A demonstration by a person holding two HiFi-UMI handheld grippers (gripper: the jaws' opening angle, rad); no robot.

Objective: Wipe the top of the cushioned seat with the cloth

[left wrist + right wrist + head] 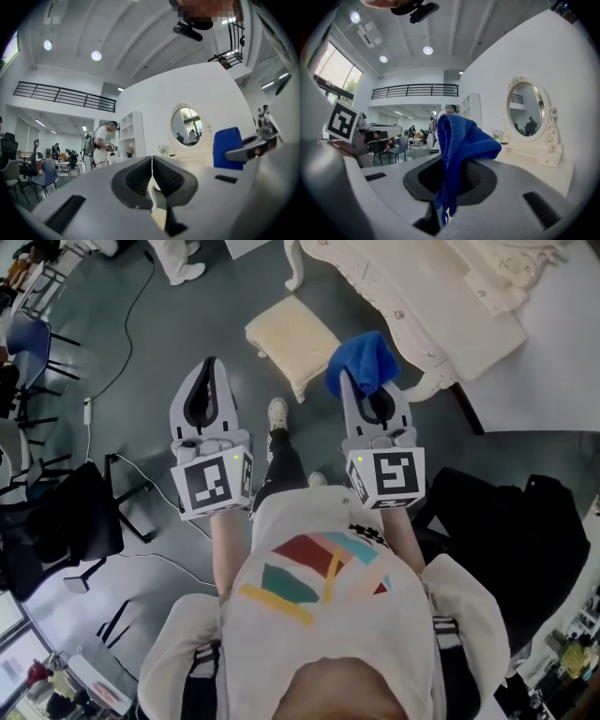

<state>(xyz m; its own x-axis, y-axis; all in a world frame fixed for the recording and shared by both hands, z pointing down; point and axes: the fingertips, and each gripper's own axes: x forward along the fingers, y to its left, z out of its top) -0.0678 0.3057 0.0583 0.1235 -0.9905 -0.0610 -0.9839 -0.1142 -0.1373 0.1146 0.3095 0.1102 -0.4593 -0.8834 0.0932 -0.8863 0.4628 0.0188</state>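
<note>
— Grey floor fills the head view, with a white carved dressing table (441,306) at the top right. Where is the seat?

— Just beside that table's curved leg: a low cream cushioned stool (292,338), its top bare. It lies ahead of both grippers and touches neither.

— And the cloth?

— A bright blue knitted cloth (364,362) bunches over the tips of the right gripper (367,390). In the picture it sits near the stool's right corner, but I judge it is held well above the stool. The left gripper (208,381) points forward over bare floor.

— What does the left gripper view add?

— Its jaws are pressed together with nothing between them; only a thin seam shows. Beyond them stand a white wall and an oval mirror (187,126), and the cloth shows at the right edge.

— And the right gripper view?

— There the jaws are clamped on the cloth: a fold runs down between them and the rest flops over the top.

— So which step is this?

— Bringing the cloth to the seat, I'd say; wiping has not begun. Next, the right gripper needs to tip down toward the stool, lay the loose fold flat on the cushion and sweep across the top. Its grip on the cloth should stay firm throughout.
</note>
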